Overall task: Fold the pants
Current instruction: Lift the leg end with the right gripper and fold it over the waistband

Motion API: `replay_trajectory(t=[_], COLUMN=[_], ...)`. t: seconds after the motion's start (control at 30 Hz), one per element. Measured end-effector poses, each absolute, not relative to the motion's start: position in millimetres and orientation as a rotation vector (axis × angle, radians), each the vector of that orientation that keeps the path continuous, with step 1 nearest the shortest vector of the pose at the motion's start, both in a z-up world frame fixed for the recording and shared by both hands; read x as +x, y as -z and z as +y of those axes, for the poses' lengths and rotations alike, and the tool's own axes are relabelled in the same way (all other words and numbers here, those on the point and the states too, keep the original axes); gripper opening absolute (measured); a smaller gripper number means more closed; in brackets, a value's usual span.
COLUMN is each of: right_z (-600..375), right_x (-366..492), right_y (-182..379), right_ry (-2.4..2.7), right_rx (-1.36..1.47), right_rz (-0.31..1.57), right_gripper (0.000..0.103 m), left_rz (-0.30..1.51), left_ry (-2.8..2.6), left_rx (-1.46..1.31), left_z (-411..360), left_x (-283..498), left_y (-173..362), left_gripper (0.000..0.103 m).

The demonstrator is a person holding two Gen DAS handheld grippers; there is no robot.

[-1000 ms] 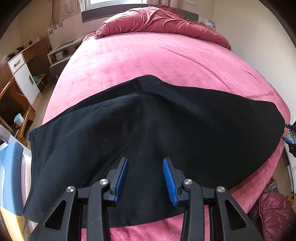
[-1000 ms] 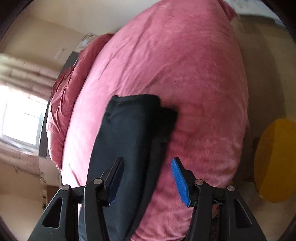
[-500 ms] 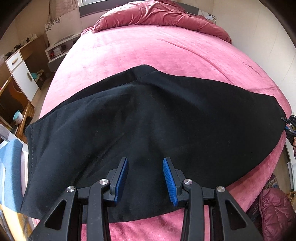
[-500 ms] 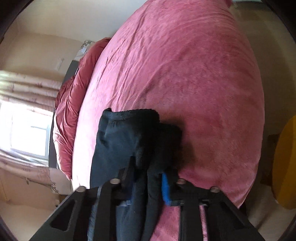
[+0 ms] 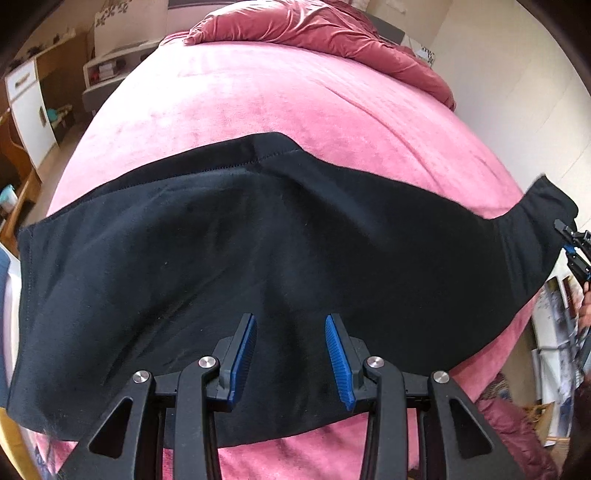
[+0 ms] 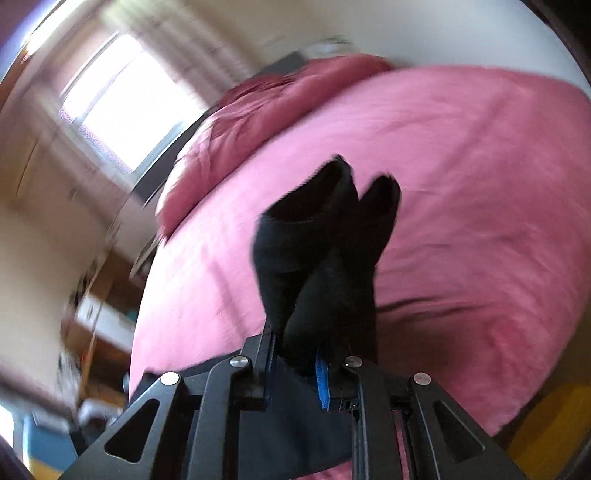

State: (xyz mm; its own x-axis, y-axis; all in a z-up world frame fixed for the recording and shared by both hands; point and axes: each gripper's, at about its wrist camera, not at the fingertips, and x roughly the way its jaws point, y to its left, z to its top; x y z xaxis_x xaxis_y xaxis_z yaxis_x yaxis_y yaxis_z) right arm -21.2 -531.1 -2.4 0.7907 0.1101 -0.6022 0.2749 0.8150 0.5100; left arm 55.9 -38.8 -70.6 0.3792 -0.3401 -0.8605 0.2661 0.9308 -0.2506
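Note:
Black pants [image 5: 258, 251] lie spread across the near part of a pink bed [image 5: 295, 96]. My left gripper [image 5: 290, 354] is open and empty, hovering over the pants' near edge. My right gripper [image 6: 295, 365] is shut on the pants' right end, and the bunched black cloth [image 6: 325, 243] sticks up between its fingers, lifted off the bed. In the left wrist view the right gripper [image 5: 574, 245] shows at the far right, holding that raised end.
A crumpled red duvet [image 5: 314, 29] lies at the bed's far end. A white cabinet [image 5: 26, 107] and wooden furniture stand to the left. Clutter [image 5: 554, 332] sits on the floor beside the bed's right edge. A window [image 6: 125, 107] is behind the bed.
My right gripper closed on the pants' right end and lifted it, swinging up over the bed. My left gripper stayed open over the pants.

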Motion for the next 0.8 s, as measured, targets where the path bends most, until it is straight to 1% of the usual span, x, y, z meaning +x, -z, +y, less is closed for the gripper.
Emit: replay_trajectory(t=[0.1,0.27,0.53,0.63,0.7,0.8], right_z=[-481,-400,-295,-269,-262,-257], right_x=[-2,21,45,45,47,50], right_y=[-3,11,61,79,90,97], right_ry=[0.033,-0.091,-0.266,-0.285,-0.298,-0.294], right_rx=[0.511,0.359,0.194,0.124,0.103,0.069], right_rz=[0.719,0.823,0.982,1.02,1.042,1.051], right_gripper=[0.018,0.016,0.015,0.016,0.016,0.017], left_rz=[1.127,1.132,1.136,1.149,1.162,1.184], left_ry=[0.417,0.492,0.551,0.569,0.593,0.621], left_rx=[-0.118,-0.201,-0.251,-0.282,-0.321,-0.391], left_z=[-36,-33,-43,-47,-49,-53], left_x=[59,63,69,73,75,82], left_y=[69,64,59,60,61,63], left_gripper=[0.039,0.039,0.039,0.042,0.046,0.049])
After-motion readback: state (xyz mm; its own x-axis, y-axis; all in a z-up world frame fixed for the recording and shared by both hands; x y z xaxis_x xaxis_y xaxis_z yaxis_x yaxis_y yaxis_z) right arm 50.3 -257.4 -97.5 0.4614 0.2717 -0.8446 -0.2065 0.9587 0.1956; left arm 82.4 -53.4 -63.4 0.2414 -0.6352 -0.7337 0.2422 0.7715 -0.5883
